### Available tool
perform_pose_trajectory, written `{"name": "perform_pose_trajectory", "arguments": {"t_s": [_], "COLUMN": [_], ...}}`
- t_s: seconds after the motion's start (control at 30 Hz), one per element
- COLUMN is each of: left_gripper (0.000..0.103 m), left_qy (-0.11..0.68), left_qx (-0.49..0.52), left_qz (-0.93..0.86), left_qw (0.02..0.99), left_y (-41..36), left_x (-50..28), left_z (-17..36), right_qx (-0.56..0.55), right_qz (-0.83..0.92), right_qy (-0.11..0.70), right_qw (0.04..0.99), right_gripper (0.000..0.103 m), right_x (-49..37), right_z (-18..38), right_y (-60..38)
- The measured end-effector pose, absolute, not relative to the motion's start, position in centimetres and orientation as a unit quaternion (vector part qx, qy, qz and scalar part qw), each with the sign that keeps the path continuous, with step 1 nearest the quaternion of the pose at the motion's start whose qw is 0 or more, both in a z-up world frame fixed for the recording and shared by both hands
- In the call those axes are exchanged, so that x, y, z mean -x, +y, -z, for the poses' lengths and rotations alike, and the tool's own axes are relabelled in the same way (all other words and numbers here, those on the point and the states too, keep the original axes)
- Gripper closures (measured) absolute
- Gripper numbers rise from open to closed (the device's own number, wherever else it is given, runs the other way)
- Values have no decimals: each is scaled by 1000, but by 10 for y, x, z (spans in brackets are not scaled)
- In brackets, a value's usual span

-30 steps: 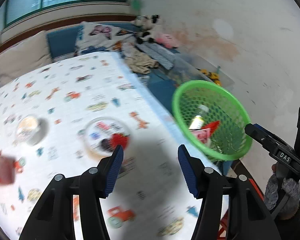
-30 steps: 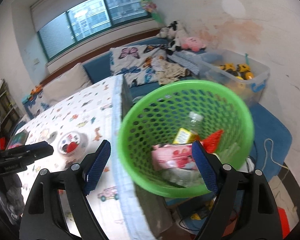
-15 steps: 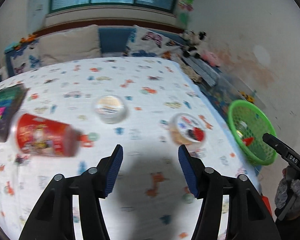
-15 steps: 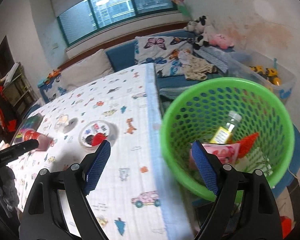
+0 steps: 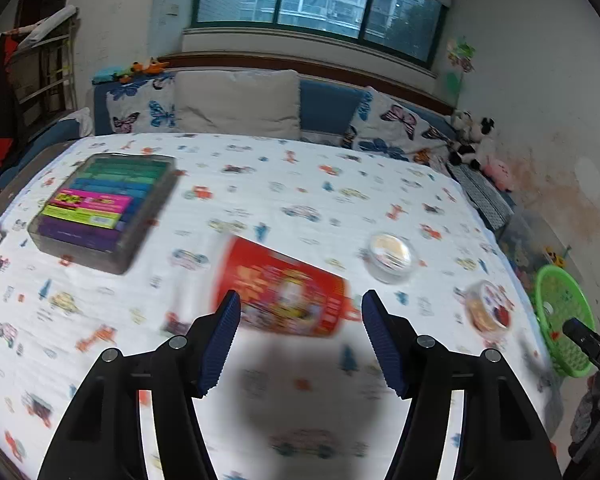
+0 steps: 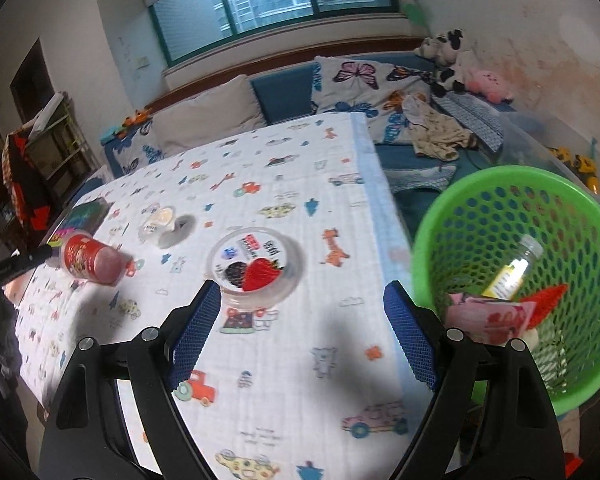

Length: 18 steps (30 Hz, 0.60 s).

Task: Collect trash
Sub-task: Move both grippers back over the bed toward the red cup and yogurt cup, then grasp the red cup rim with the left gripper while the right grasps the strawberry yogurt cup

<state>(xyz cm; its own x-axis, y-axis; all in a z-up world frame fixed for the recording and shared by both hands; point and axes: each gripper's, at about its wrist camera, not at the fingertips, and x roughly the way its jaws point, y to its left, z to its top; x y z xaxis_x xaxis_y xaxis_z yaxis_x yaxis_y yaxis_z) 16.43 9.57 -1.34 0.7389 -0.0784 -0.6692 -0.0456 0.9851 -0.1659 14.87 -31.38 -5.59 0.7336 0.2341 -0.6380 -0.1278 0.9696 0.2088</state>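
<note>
Ahead of the left gripper (image 5: 300, 338), the red cup (image 5: 286, 294) is motion-blurred, its print unreadable. Right of the right gripper (image 6: 302, 330), the green basket (image 6: 480, 220) is cut by the frame edge, and the bottle (image 6: 512, 268) is partly buried.

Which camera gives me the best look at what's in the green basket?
The right wrist view: the green basket sits close, with a bottle and pink packet visible inside. In the left wrist view it is small at the far right edge, contents unreadable.
</note>
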Motion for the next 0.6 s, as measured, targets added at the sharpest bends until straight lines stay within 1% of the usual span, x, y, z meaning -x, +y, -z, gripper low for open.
{"name": "perform_pose_trajectory", "arguments": {"t_s": [0.1,0.27,0.6], "left_gripper": [36,36,36], "left_qy": [364,389,415], "left_qx": [89,116,167], "left_qz": [12,46,129], "left_qw": [927,913,885], "left_y": [117,148,166], "left_x": [-172,-194,-220], "left_z": [17,36,70], "right_qx": [-71,-66,-53], "right_qz": [-102,-108,-118], "right_qy": [358,366,378], "right_qw": [926,922,917], "right_gripper": [20,20,20], "right_x": [-153,-160,-172], "right_z": [58,60,64], "right_y": [-303,-287,-262]}}
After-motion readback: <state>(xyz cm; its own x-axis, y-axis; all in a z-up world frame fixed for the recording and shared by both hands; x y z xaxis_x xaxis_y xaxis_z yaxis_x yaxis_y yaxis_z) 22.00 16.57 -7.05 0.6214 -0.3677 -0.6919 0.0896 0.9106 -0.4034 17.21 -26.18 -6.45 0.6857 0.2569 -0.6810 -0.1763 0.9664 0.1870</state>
